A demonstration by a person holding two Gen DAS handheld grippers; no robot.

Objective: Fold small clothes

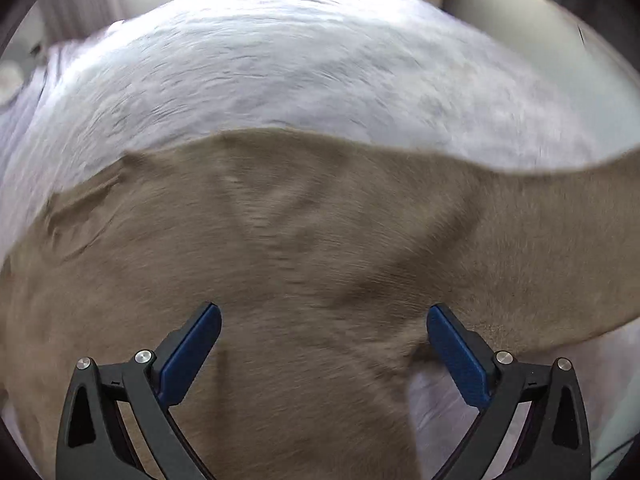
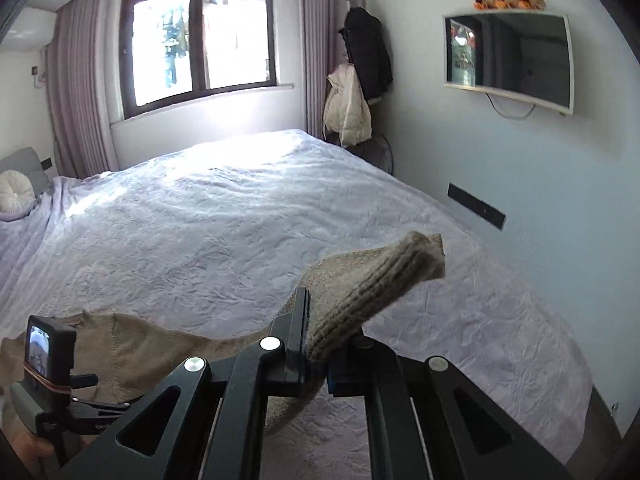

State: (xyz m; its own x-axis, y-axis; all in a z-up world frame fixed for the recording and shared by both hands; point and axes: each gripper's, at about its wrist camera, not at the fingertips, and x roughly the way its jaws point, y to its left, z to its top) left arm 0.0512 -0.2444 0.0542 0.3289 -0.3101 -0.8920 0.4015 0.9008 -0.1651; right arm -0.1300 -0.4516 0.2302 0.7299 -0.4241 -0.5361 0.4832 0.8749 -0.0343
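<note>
A beige knitted garment (image 1: 304,264) lies spread on the pale lilac bedspread (image 1: 280,60). My left gripper (image 1: 324,320) hangs just over it, open, its blue pads (image 1: 192,356) wide apart with nothing pinched. In the right wrist view my right gripper (image 2: 320,332) is shut on the garment's ribbed sleeve cuff (image 2: 384,280), which sticks up and to the right, lifted off the bed. The rest of the beige garment (image 2: 152,352) trails down to the left, where the left gripper's handle and camera (image 2: 44,356) show.
The bedspread (image 2: 240,220) covers a wide bed. A round cushion (image 2: 16,196) sits at its far left. Coats (image 2: 356,80) hang in the corner by a window (image 2: 200,36), and a wall television (image 2: 508,56) is at the right.
</note>
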